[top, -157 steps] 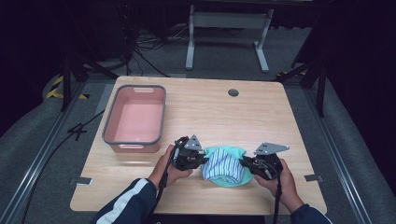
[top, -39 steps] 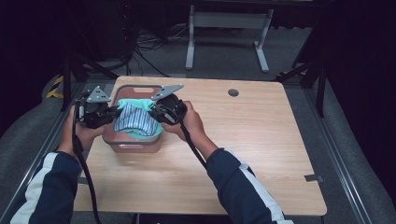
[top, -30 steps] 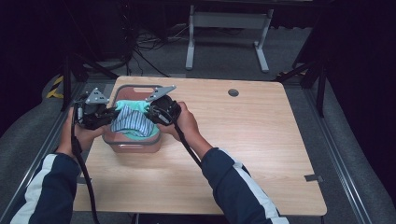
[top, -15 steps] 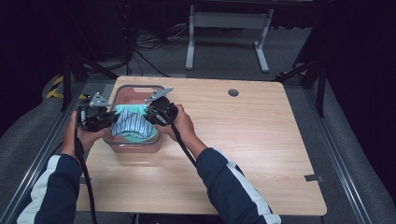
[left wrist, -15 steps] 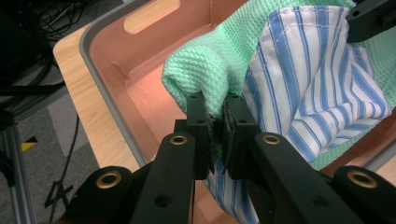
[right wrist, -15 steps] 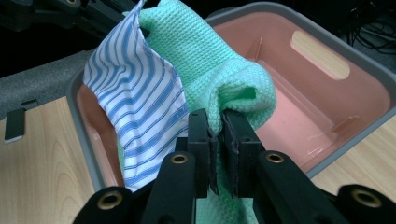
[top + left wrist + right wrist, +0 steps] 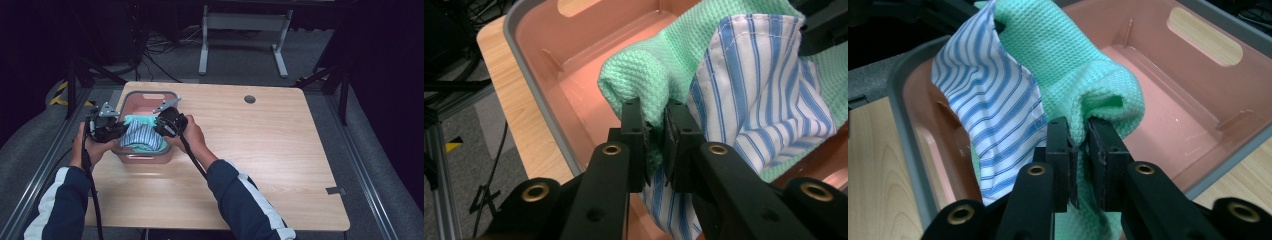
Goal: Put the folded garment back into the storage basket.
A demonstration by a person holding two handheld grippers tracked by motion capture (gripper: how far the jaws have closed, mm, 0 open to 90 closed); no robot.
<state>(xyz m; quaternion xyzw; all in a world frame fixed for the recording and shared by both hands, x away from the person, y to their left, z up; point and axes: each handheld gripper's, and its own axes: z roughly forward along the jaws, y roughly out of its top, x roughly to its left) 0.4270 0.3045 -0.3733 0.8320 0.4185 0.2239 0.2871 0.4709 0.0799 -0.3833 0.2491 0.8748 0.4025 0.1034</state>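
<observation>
Both the left gripper and right gripper pinch a waffle-weave green cloth with a striped cotton lining, its underside hidden, over the pink plastic tub.

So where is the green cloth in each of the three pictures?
High view: the green cloth hangs between both tools, over the pink bin.
Left gripper view: centre and top right, pinched in the jaws, beside the striped cloth.
Right gripper view: top centre, pinched in the jaws.
Shared landmark: the pink bin's handle slot.
</observation>
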